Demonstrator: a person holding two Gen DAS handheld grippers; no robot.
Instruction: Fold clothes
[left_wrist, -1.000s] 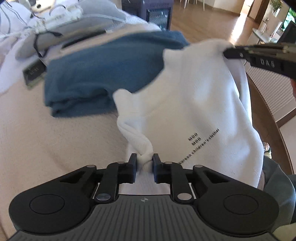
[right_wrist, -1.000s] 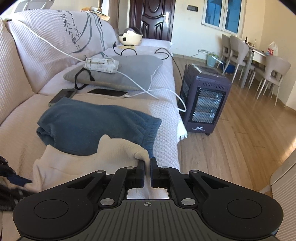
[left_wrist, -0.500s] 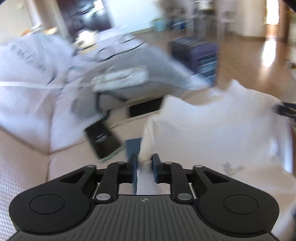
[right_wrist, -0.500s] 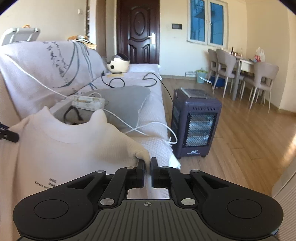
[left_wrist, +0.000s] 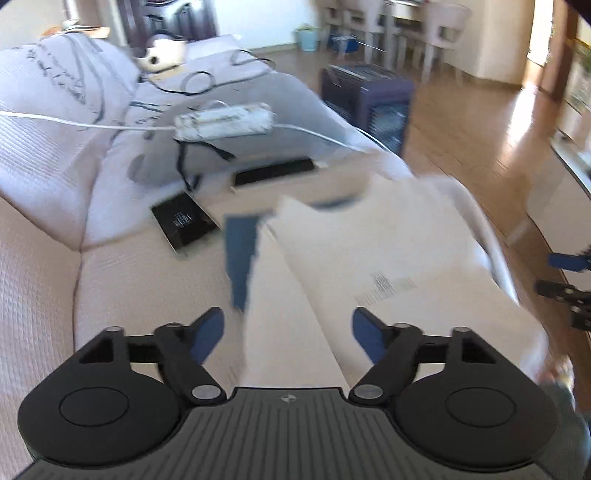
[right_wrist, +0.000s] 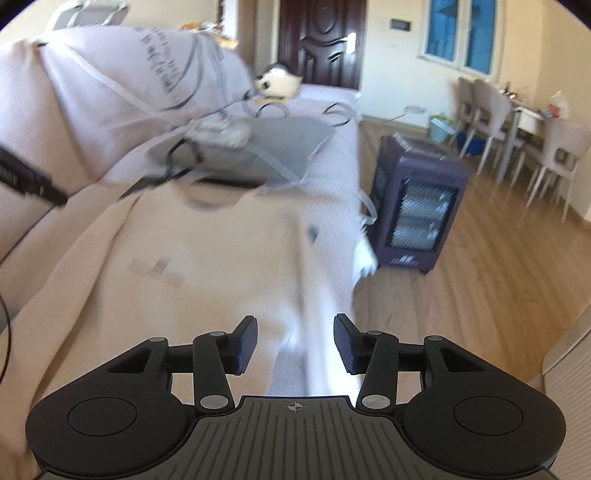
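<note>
White printed top (left_wrist: 388, 258) spread flat over blue garment (left_wrist: 240, 254).

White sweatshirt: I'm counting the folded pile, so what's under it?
Under the white sweatshirt, only a strip of blue garment shows at its left edge; the rest is covered.

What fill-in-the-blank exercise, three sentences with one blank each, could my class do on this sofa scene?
1. The printed garment spread on the sofa is ____ in colour.
2. The cloth peeking out from under that garment, the folded piece, is ____.
3. The dark heater stands on the wooden ____.

Missing words: white; blue; floor
</note>
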